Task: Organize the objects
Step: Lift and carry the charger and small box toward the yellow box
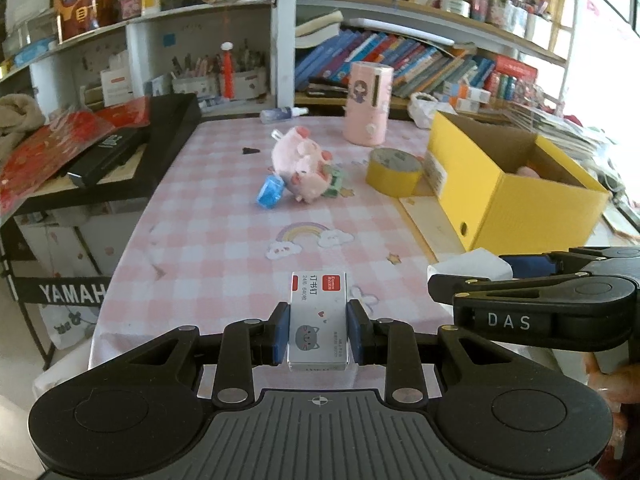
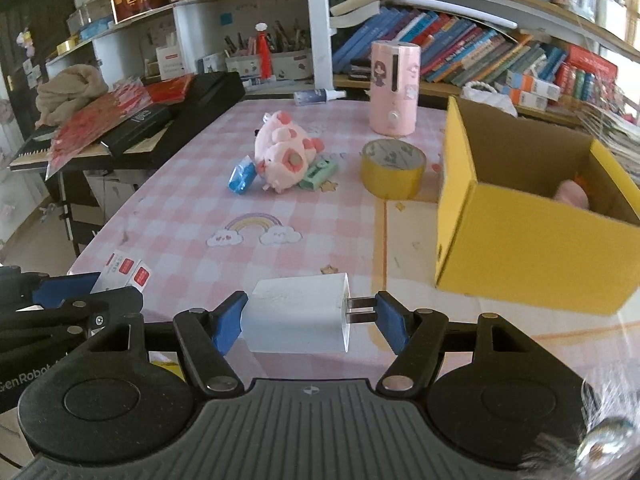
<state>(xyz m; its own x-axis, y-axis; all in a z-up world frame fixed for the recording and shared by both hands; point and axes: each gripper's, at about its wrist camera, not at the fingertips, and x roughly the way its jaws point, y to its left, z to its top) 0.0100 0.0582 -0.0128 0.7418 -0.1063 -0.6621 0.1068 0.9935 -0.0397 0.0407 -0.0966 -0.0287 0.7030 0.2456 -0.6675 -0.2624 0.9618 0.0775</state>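
Note:
My left gripper (image 1: 319, 330) is shut on a small white staple box (image 1: 318, 316) with a red label and a grey cat, held above the near edge of the pink checked table (image 1: 224, 240). My right gripper (image 2: 310, 314) is shut on a white plug charger (image 2: 298, 314), one pad on its body, the other on its prongs. An open yellow box (image 2: 532, 248) stands to the right with something pink inside (image 2: 572, 194). A pink plush pig (image 2: 282, 152), a blue packet (image 2: 242, 178), a green item (image 2: 318, 174) and a yellow tape roll (image 2: 392, 168) lie mid-table.
A pink cylindrical container (image 2: 394, 88) and a small spray bottle (image 2: 316, 97) stand at the table's far side. A black keyboard (image 1: 132, 152) with red papers sits left of the table. Crowded bookshelves (image 1: 420, 56) run behind. The right gripper's arm (image 1: 552, 300) shows in the left wrist view.

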